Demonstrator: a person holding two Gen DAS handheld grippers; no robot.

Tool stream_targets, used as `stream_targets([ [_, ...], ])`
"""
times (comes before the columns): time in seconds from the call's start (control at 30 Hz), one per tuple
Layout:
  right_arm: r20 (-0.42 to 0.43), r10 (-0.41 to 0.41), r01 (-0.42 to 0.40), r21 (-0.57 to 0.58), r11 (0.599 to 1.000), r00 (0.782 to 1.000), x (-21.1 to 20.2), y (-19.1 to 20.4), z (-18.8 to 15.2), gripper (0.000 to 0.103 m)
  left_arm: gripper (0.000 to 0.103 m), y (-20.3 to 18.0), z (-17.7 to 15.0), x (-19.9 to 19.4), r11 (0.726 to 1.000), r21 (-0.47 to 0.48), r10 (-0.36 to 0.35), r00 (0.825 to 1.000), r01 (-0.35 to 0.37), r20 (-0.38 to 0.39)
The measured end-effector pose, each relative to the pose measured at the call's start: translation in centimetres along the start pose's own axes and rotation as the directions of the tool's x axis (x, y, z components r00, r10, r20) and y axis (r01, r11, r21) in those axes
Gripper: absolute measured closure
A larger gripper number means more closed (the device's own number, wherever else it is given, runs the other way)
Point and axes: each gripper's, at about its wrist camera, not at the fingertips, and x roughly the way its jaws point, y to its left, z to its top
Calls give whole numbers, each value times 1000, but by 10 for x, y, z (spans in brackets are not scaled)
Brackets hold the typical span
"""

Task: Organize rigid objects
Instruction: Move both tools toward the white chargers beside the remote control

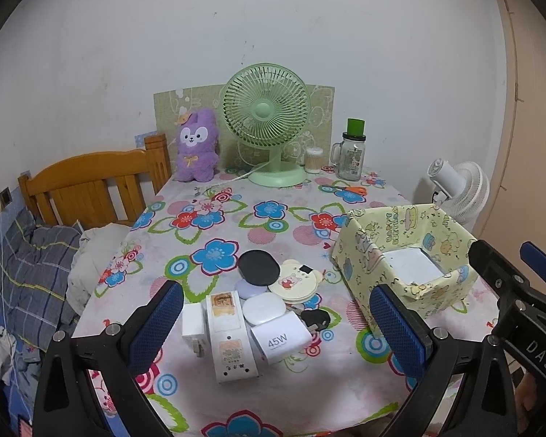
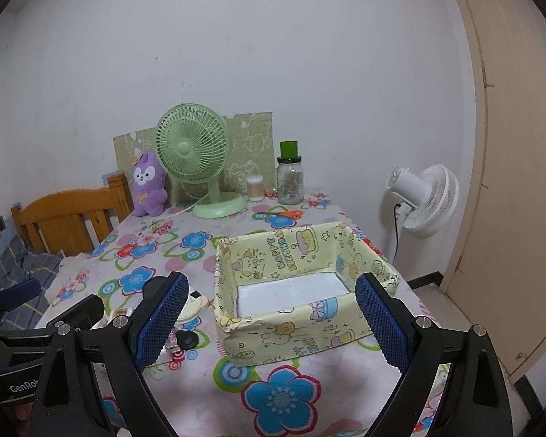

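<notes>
left wrist: tongs (image 1: 276, 322) spread above charger pile (image 1: 253, 322).

The place was a home bedroom. A wooden bed frame (image 1: 91, 182) with a plaid pillow (image 1: 29, 273) stood just beside a table under a flowered cloth (image 1: 236, 218). A purple plush toy (image 1: 196, 149), a green desk fan (image 1: 267, 116) and a glass jar (image 1: 351, 154) sat against the plain white wall; a white floor fan (image 2: 424, 200) stood near a beige door (image 2: 520, 182).
</notes>
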Motion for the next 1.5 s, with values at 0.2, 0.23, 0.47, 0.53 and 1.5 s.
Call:
stream_targets([
  [0.2,-7,5,-5,-10,1000,1000,7,9,2,8,0,8,2,7,1000,-6,6,1000,-6,-12],
  [0.23,-8,4,-4,-10,1000,1000,9,10,2,8,0,9,2,8,1000,-4,7,1000,-7,-13],
  [0.47,-13,3,-3,-3,1000,1000,16,15,4,8,0,14,4,13,1000,2,3,1000,-3,-13],
  [0.53,-16,3,-3,-2,1000,1000,18,17,3,8,0,16,3,15,1000,0,3,1000,-3,-14],
  [1.5,-111,61,-64,-29,998,992,60,84,-21,8,0,78,-37,71,995,-51,75,983,-85,-169],
])
